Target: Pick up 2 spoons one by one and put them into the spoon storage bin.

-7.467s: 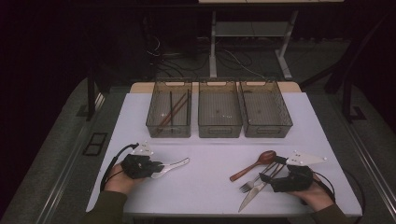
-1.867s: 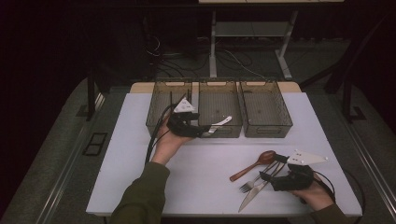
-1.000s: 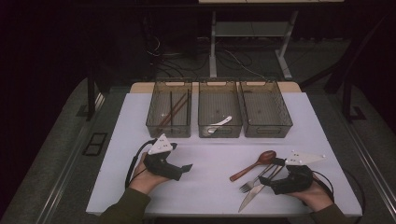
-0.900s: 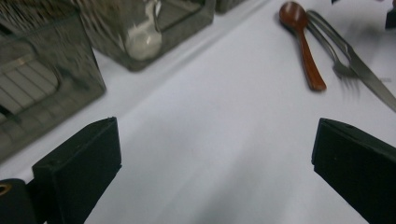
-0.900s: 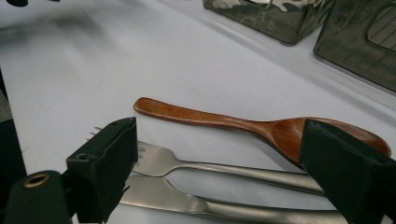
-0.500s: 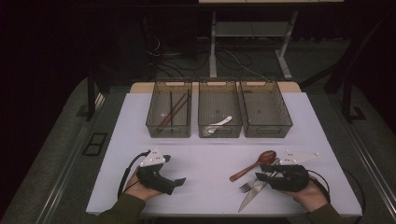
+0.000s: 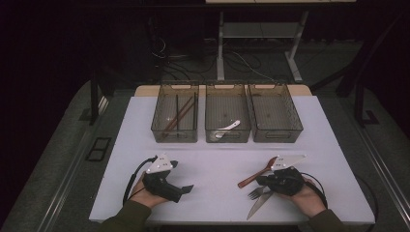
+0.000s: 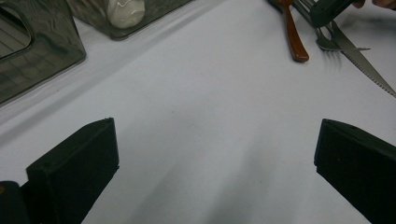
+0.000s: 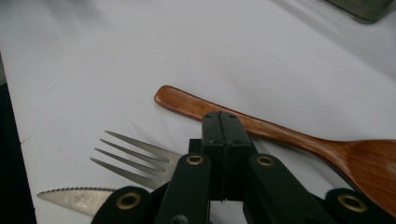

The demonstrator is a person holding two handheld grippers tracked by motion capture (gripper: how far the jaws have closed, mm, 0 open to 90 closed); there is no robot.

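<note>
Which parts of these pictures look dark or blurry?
High view: the room around the white table is nearly black. Left gripper view: the knife is smeared. Right gripper view: the wooden spoon is sharp, and the right gripper has just closed above it.

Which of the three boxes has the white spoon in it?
The middle box. The white spoon lies near its front; the left box holds brown sticks, and the right box looks empty.

Reddish-brown wooden spoon (image 9: pixel 299 135), silver fork (image 9: pixel 135 158), serrated silver knife (image 9: pixel 70 198), white table (image 7: pixel 222 159), seemingly smoky-grey bins (image 7: pixel 227 113).
</note>
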